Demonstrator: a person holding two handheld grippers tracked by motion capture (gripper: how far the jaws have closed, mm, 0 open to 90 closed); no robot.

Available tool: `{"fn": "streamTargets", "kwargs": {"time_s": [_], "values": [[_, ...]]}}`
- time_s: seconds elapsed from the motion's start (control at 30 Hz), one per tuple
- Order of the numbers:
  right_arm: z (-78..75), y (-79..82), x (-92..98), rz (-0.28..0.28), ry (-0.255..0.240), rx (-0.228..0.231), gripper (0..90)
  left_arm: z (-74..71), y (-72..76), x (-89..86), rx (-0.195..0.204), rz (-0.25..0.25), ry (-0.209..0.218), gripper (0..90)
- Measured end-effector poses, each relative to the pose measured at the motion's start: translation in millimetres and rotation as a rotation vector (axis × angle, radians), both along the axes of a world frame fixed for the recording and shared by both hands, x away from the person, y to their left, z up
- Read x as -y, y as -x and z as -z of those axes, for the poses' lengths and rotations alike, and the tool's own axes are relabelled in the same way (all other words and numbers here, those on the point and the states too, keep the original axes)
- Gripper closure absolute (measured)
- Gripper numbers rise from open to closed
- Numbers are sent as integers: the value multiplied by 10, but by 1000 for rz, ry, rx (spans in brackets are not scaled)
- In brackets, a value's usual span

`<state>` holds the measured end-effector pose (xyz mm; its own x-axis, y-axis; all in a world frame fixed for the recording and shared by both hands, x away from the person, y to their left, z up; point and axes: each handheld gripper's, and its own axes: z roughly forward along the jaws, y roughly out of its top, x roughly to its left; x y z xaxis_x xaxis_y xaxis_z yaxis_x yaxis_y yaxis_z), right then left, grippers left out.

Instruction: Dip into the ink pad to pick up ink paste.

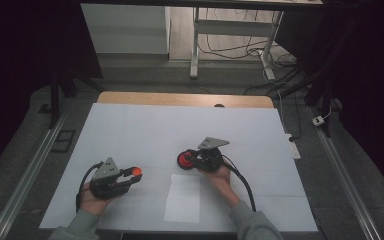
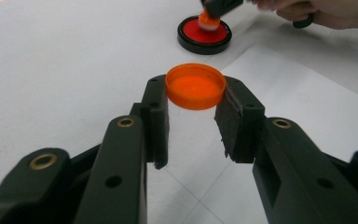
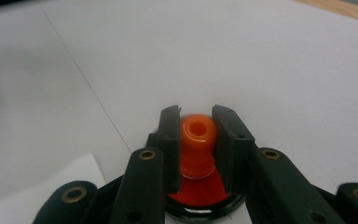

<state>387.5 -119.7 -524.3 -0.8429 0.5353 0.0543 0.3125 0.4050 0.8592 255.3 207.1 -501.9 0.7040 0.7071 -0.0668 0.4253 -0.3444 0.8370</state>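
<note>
Stamp work on a white table (image 1: 130, 130), seen from above and from each of my 2 grippers.

My left gripper (image 2: 195, 112) sits at about 8 o'clock on the table in the high view. Its 2 black jaws are closed onto an orange cap (image 2: 196, 86), a shallow round lid with a raised rim and a smooth, slightly glossy inside, held open side up at the jaw tips, clear of the table.

My right gripper (image 3: 197, 140) sits near the middle of the table, at about 5 o'clock from its centre. Its jaws are closed onto an orange stamp (image 3: 197, 133), a small rounded knob with a round hole in its top and a paler, flared skirt below. The stamp's lower end rests on a red ink pad (image 3: 200, 191), a flat round disc of bright red set in a black rim. In the left gripper view the pad (image 2: 204, 33) lies at 12 o'clock beyond the cap, well apart from it.

A white sheet of paper (image 1: 182, 197) lies flat at 6 o'clock on the table, between my 2 hands, just beside the pad.
</note>
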Motion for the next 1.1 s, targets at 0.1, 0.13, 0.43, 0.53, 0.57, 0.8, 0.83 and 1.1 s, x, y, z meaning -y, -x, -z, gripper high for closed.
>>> {"fn": "streamTargets", "kwargs": {"time_s": [0.1, 0.13, 0.43, 0.53, 0.57, 0.8, 0.83, 1.1], "values": [[-133, 3, 76, 17, -61, 27, 726, 2, -3, -3, 1, -2, 2, 651], [-171, 12, 95, 15, -70, 35, 726, 2, -4, -2, 0, 0, 0, 651], [-209, 54, 62, -7, -65, 38, 726, 3, -3, 1, 0, 1, -5, 650], [-210, 53, 54, -10, -61, 35, 726, 8, -5, 7, -1, 3, -8, 650], [-207, 53, 53, -10, -58, 35, 726, 9, -4, 10, -1, 2, -8, 650], [-162, 38, 9, -1, -18, 44, 726, 17, -5, 19, -5, 6, -15, 650], [-149, 34, -1, 0, -4, 45, 726, 18, -5, 21, -5, 8, -15, 650], [-96, -7, -31, 13, 27, 48, 726, 24, -7, 23, -7, 6, -17, 650]]}}
